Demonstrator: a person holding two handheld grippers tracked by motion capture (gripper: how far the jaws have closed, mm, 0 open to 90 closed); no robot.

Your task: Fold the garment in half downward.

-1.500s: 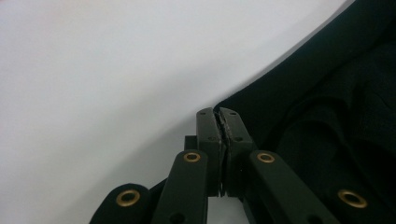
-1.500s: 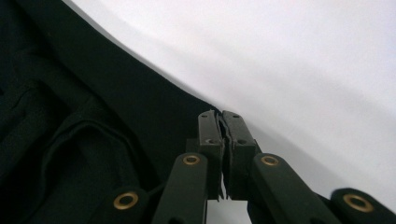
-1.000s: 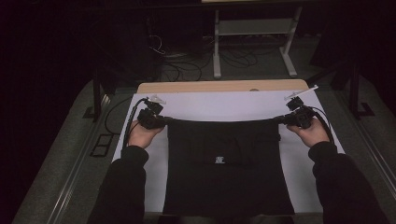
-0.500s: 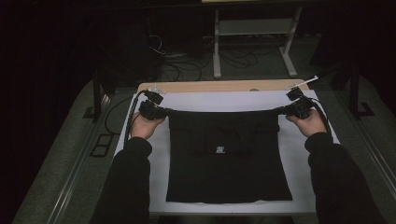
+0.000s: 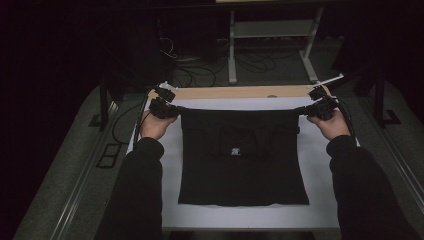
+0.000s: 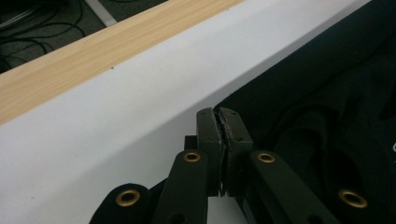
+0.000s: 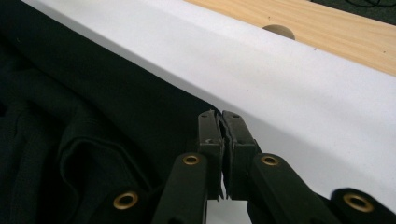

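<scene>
Left claw: clenched on the far left corner of the black shirt; in the left gripper view the jaws stand pressed together with a thin edge of cloth between them. Right claw: same on the far right corner, jaws shut on the fabric in the right gripper view.

Shirt position: spread on the white sheet that covers the counter. Far edge is stretched taut between your two claws, just short of the bare wooden strip. Near hem lies flat toward you. A small white logo shows mid-cloth. Loose folds are bunched under the far edge.

Risks, as judged from here:
- Each grip takes only a thin bite of corner. Pull the claws further apart and a corner may slip out; the edge would sag on that side.
- Lift one side higher than the other and the cloth will skew, so any fold comes out crooked.
- The bunched folds under the far edge could be trapped in as creases if you lay the edge down without shaking them out.
- Dragging the shirt could pull the sheet along with it.

Surroundings: cables and a white frame on the floor beyond the counter, well apart from the work. A round hole in the wooden strip sits near the right claw. Nothing lies on the sheet in the way of the shirt.
</scene>
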